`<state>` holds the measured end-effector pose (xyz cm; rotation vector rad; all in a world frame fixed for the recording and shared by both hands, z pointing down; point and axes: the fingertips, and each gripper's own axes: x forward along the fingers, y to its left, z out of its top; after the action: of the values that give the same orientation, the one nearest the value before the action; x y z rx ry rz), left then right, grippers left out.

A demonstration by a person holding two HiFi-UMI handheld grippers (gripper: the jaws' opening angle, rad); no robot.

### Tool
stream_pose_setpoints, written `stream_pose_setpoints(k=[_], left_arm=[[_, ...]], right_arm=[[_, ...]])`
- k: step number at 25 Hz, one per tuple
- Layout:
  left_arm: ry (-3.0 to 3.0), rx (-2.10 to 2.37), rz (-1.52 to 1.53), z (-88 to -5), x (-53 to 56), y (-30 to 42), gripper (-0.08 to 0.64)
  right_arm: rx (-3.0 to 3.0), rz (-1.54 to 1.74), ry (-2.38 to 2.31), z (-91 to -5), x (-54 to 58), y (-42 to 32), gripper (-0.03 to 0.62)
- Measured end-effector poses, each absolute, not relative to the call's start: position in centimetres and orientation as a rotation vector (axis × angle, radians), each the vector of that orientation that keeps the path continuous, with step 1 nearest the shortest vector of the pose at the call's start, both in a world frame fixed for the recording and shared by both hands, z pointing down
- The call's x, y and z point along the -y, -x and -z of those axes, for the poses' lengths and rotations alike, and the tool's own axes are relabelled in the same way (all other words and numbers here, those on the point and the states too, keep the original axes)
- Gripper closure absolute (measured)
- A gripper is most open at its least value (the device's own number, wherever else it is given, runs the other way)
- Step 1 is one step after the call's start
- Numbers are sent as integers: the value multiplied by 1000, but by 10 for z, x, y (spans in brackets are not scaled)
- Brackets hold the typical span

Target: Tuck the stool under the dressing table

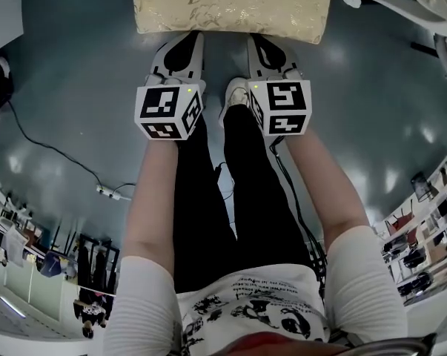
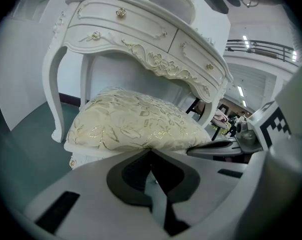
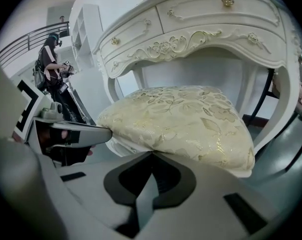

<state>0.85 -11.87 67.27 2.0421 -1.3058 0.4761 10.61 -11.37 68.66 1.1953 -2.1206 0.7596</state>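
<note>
white printed tee (image 1: 245,311), black trousers (image 1: 208,199)

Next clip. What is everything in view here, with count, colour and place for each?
stool: one, white frame with cream-and-gold cushion, on the floor ahead of the person, at the table's arch
dressing table: one, white with gold knobs, above and behind the stool
floor: grey-green, glossy, all around
cable: one, black, on the floor at the left
power strip: one, white, by the cable's end
bystander: one, dark clothes, in the background near a railing
legs: two, black trousers, white shoes, behind the grippers
left gripper: one, white and black, jaws together, tips at the cushion's near edge
right gripper: one, same colours, jaws together, tips at the cushion's near edge
</note>
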Motion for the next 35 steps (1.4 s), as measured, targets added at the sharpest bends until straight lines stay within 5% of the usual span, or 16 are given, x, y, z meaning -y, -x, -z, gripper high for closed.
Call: stream_pose_setpoints(k=[35], left_arm=[[-2326, 1349, -444, -674, 304, -18, 540]], right_arm=[[2171, -488, -1389, -685, 297, -114, 575]])
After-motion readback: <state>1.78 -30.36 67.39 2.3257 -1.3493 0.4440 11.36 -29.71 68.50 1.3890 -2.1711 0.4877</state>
